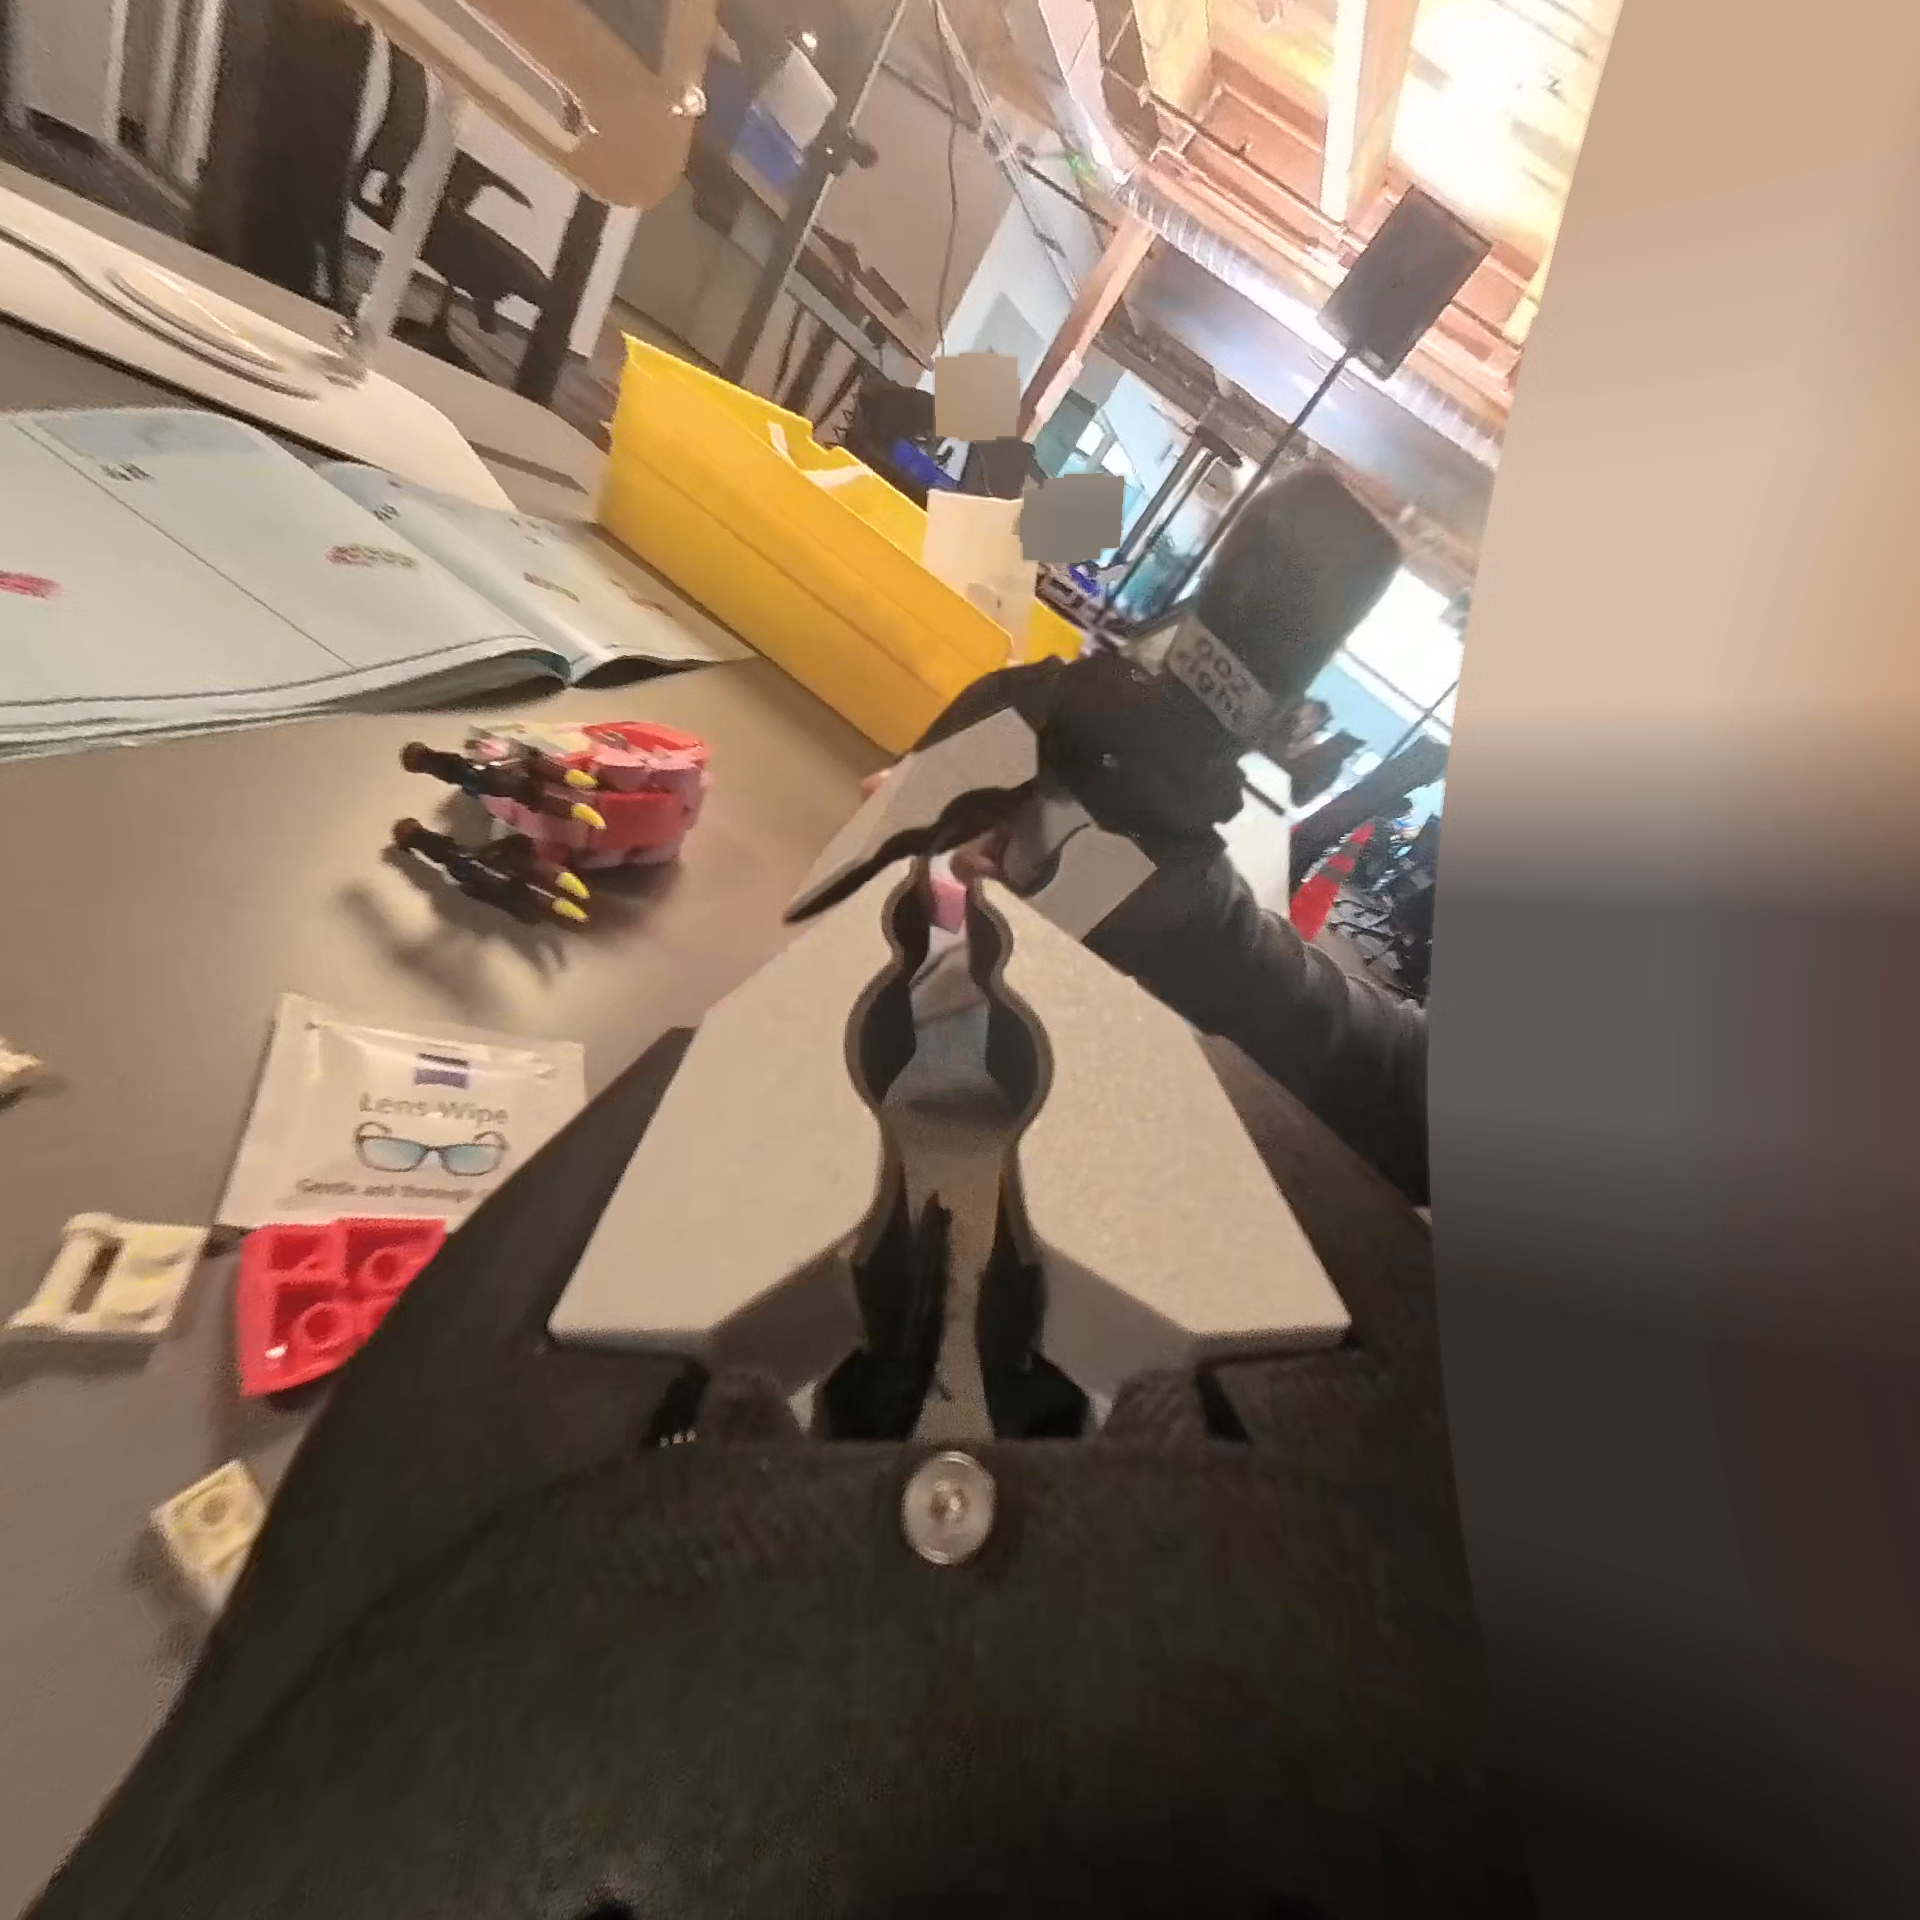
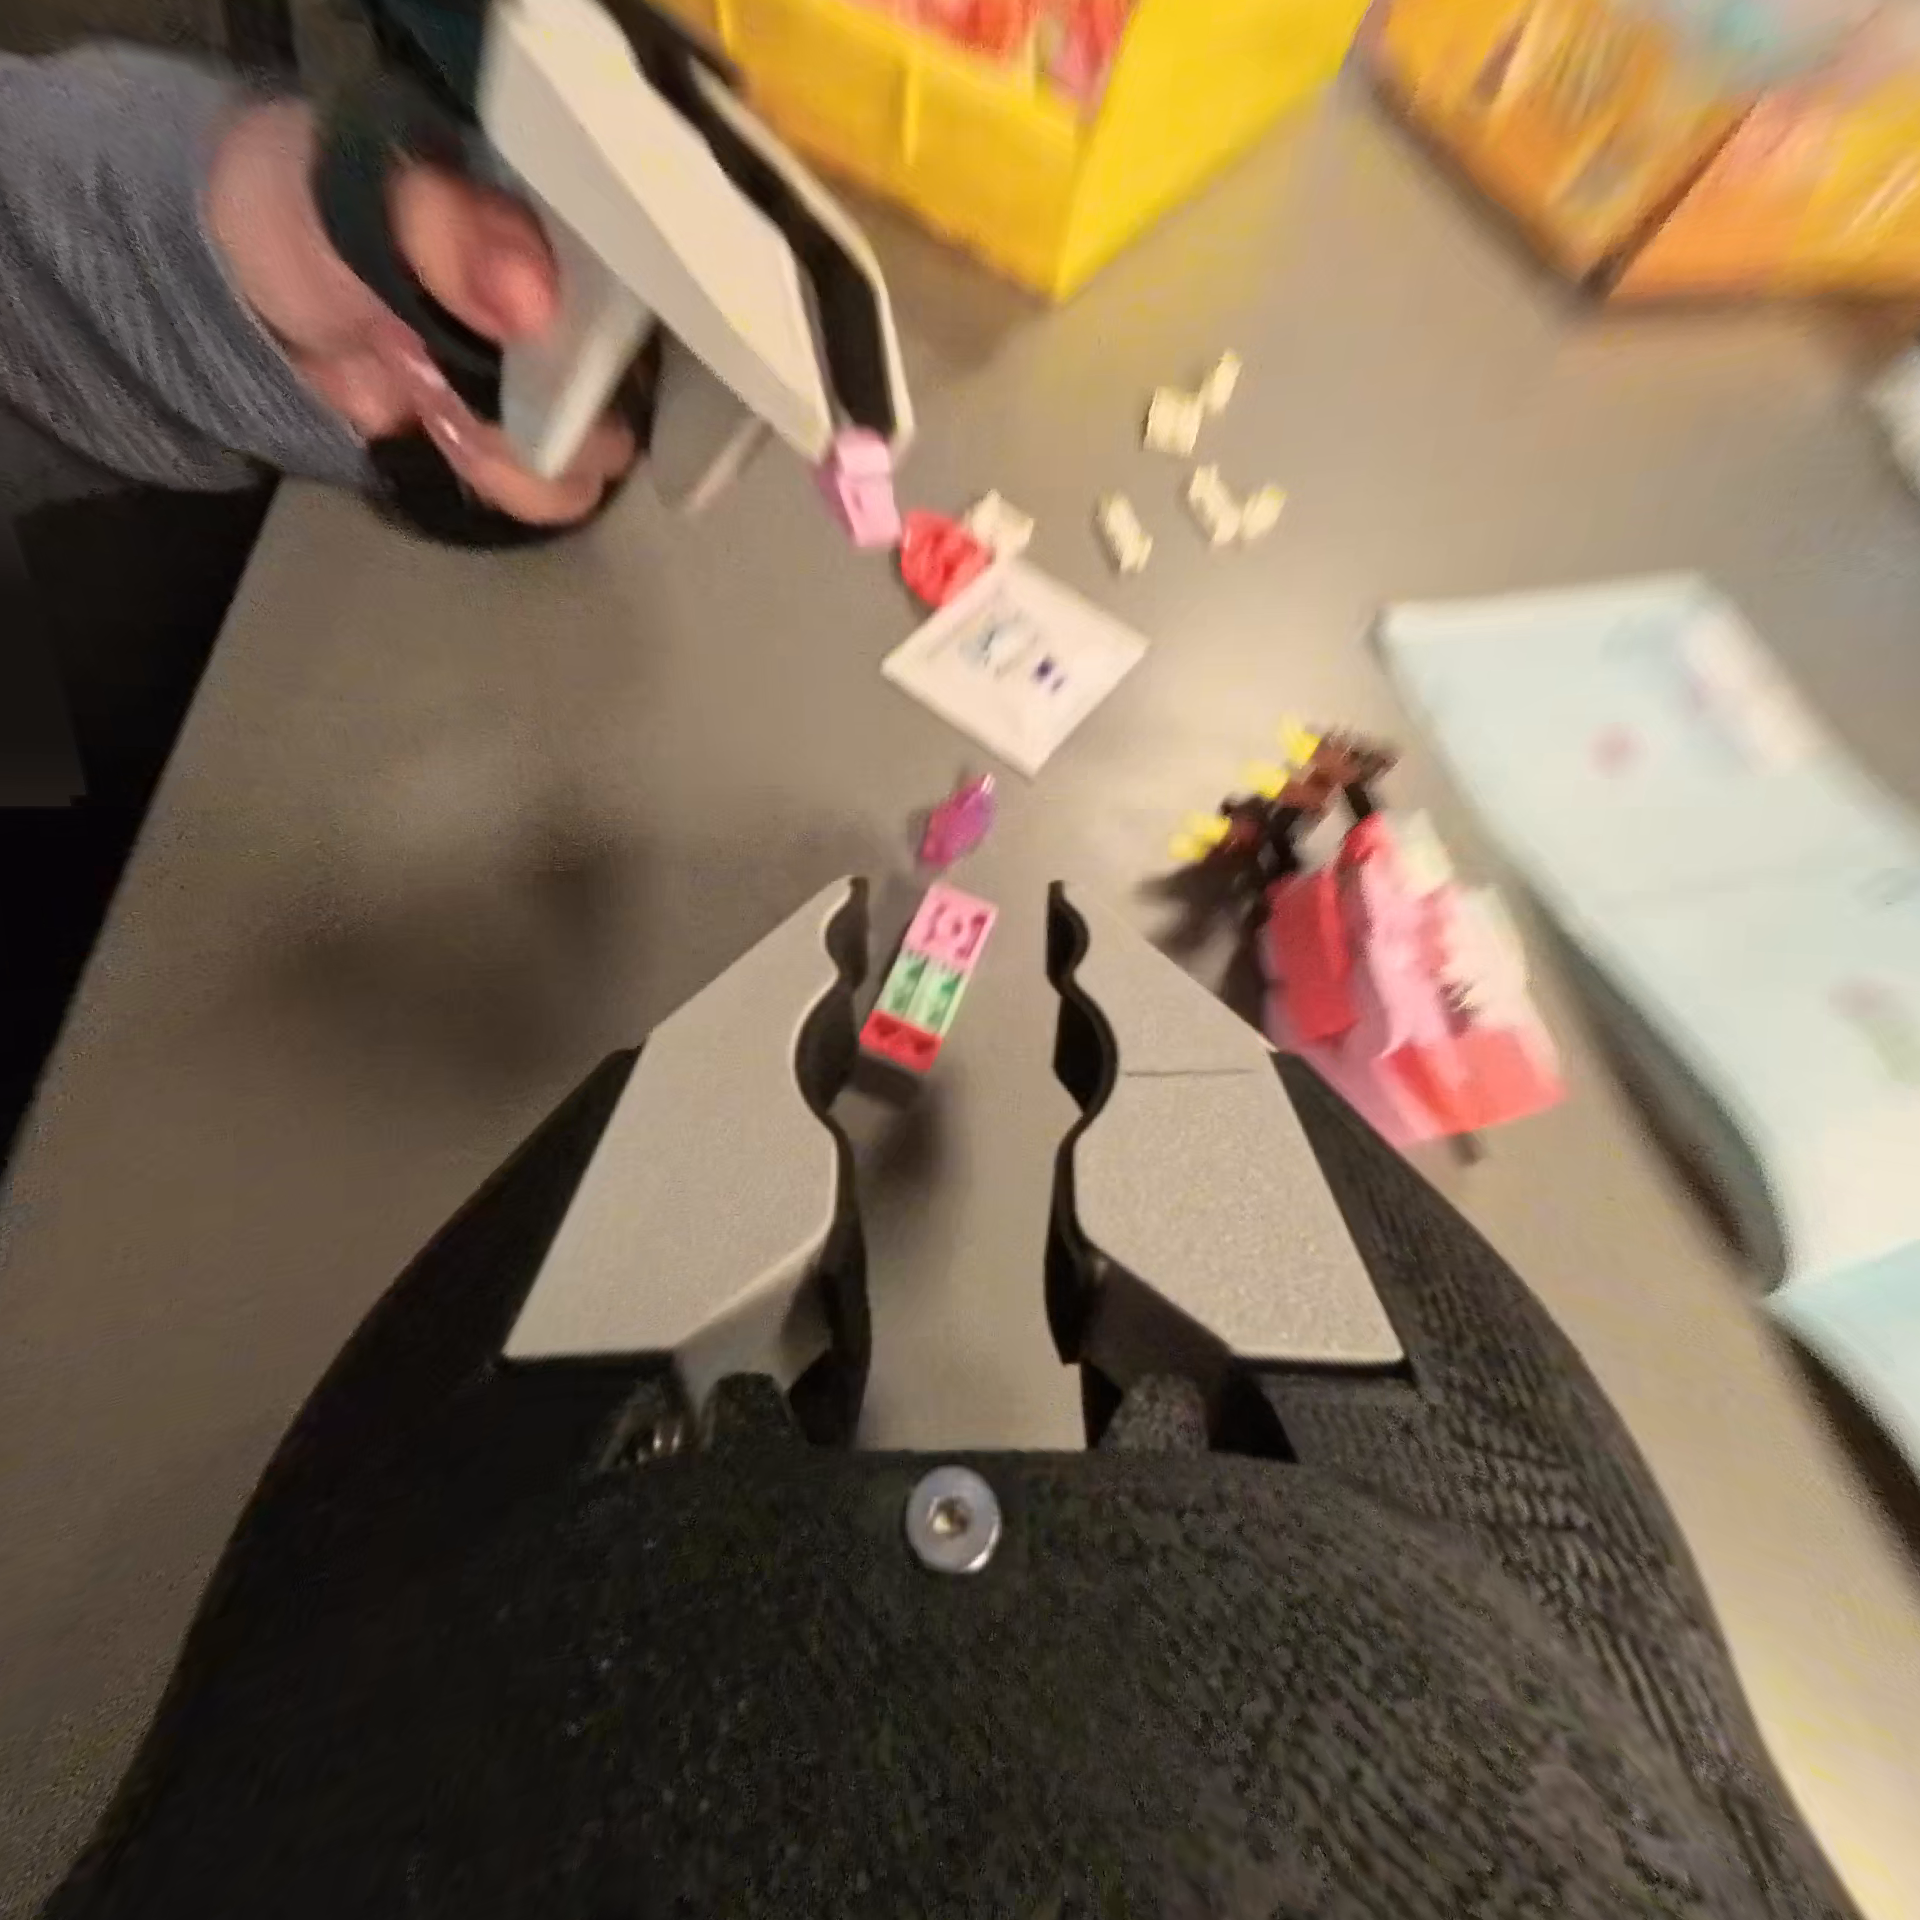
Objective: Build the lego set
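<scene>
Item 1: small pink brick [image 2: 860,488], pinched at the very fingertips of the left gripper [image 2: 862,436], lifted above the grey table [image 2: 468,727], far left in the right wrist view. In the left wrist view the same pink piece [image 1: 948,902] shows between tips drawn nearly together.

Item 2: stacked pink, green and red brick assembly [image 2: 928,977], lying on the table between the fingers of the right gripper [image 2: 951,904]. The fingers stand apart with a gap on each side and nothing is gripped.

Risk: the hold on the pink brick is shallow, so it could twist out or drop among the loose parts. The right fingers, closing off-centre, could nudge the stack sideways.

Nearby: red and pink claw model [image 2: 1382,966] to the right, white sachet [image 2: 1013,665], red piece [image 2: 935,556], small white pieces [image 2: 1195,468], open booklet [image 2: 1662,831].

Containers: yellow bin [image 1: 790,540] at the far edge, with white paper showing above the rim and the rest of its contents hidden.
</scene>
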A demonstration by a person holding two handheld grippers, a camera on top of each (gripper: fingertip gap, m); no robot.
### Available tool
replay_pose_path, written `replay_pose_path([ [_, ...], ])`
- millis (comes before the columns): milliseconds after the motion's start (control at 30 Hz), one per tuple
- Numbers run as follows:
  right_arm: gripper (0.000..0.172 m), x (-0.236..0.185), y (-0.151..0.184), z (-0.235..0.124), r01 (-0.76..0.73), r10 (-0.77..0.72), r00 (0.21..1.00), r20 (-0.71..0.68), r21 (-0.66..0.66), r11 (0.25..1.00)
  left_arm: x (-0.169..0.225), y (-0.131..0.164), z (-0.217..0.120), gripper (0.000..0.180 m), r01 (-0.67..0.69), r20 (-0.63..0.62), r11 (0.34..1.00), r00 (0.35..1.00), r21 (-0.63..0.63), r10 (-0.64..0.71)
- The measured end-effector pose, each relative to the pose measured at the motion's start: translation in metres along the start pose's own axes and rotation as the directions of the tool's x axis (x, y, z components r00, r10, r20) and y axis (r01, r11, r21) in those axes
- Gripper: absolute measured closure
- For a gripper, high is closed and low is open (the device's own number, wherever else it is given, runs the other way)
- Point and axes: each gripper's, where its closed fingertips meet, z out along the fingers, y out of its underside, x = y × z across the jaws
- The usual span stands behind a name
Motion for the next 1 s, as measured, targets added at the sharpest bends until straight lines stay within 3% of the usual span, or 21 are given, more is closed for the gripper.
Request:
replay_pose_path([
  [67, 0.134, -0.004, 0.018, 0.007, -0.109, 0.114, 0.993, 0.042, -0.109, 0.988, -0.004, 0.0, -0.002, 0.176, -0.038, 0.038, 0.999, 0.999, -0.011, 0.038],
  [167, 0.136, -0.009, 0.026, 0.012, -0.138, 0.147, 0.988, 0.039, -0.179, 0.974, -0.007, 0.001, -0.005, 0.175, -0.046, 0.058, 0.999, 0.997, -0.022, 0.047],
  [233, 0.139, -0.01, 0.029, 0.011, -0.136, 0.144, 0.989, 0.022, -0.214, 0.967, -0.011, 0.007, -0.006, 0.175, -0.037, 0.078, 0.997, 0.996, -0.074, 0.043],
  [300, 0.153, -0.012, 0.03, 0.01, -0.123, 0.133, 0.991, 0.029, -0.229, 0.966, -0.016, 0.013, -0.009, 0.176, -0.057, 0.123, 0.989, 0.99, -0.137, 0.074],
  [400, 0.158, -0.011, 0.028, 0.01, 0.002, 0.001, 1.0, 0.012, -0.22, 0.975, -0.025, 0.029, -0.013, 0.175, -0.09, 0.187, 0.956, 0.971, -0.279, 0.146],
  [467, 0.158, -0.007, 0.022, 0.013, 0.177, -0.185, 0.982, -0.029, -0.172, 0.969, -0.028, 0.038, -0.015, 0.175, -0.133, 0.195, 0.925, 0.958, -0.356, 0.212],
  [600, 0.158, 0.007, 0.013, 0.014, 0.48, -0.503, 0.842, -0.195, -0.154, 0.864, -0.028, 0.052, -0.021, 0.174, -0.224, 0.164, 0.852, 0.928, -0.474, 0.335],
  [833, 0.158, 0.006, -0.007, 0.008, 0.566, -0.561, 0.773, -0.297, -0.078, 0.821, -0.036, 0.07, -0.038, 0.174, -0.301, 0.133, 0.732, 0.873, -0.611, 0.47],
  [1000, 0.158, 0.0, -0.021, 0.005, 0.691, -0.654, 0.657, -0.376, -0.048, 0.721, -0.037, 0.078, -0.051, 0.174, -0.371, 0.063, 0.648, 0.837, -0.665, 0.544],
])
